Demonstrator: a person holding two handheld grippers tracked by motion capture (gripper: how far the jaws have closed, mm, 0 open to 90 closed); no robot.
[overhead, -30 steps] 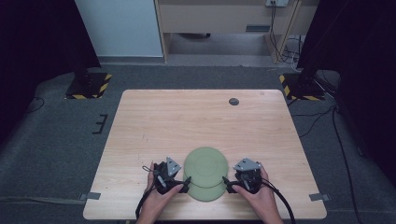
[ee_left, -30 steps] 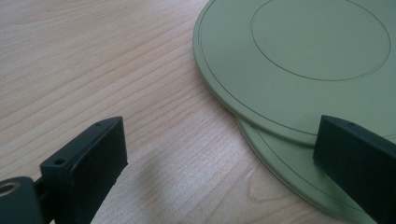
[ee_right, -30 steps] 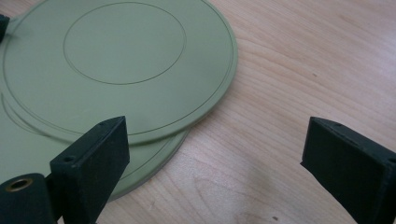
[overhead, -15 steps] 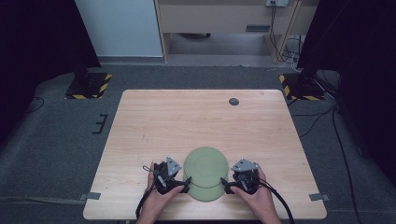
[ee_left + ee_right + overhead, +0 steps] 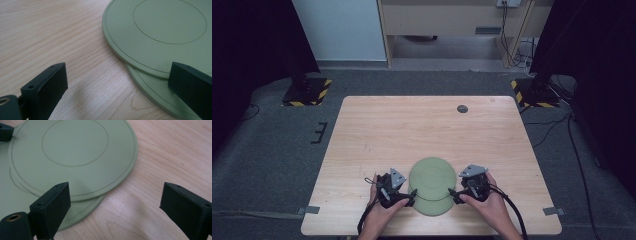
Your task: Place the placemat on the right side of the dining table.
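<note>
Two round, flat, sage-green plates (image 5: pixel 432 184) lie stacked, the upper one shifted toward twelve o'clock, on the pale wooden table (image 5: pixel 422 130) near its six o'clock edge. The left gripper (image 5: pixel 408 199), at nine o'clock, and the right gripper (image 5: pixel 453 194), at three, both gape wide, grasping nothing.

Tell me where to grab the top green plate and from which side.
Grip the top plate by its thin rim on the right, where it overhangs the lower plate and the table. The open right gripper could probably slide one jaw under that edge.
</note>
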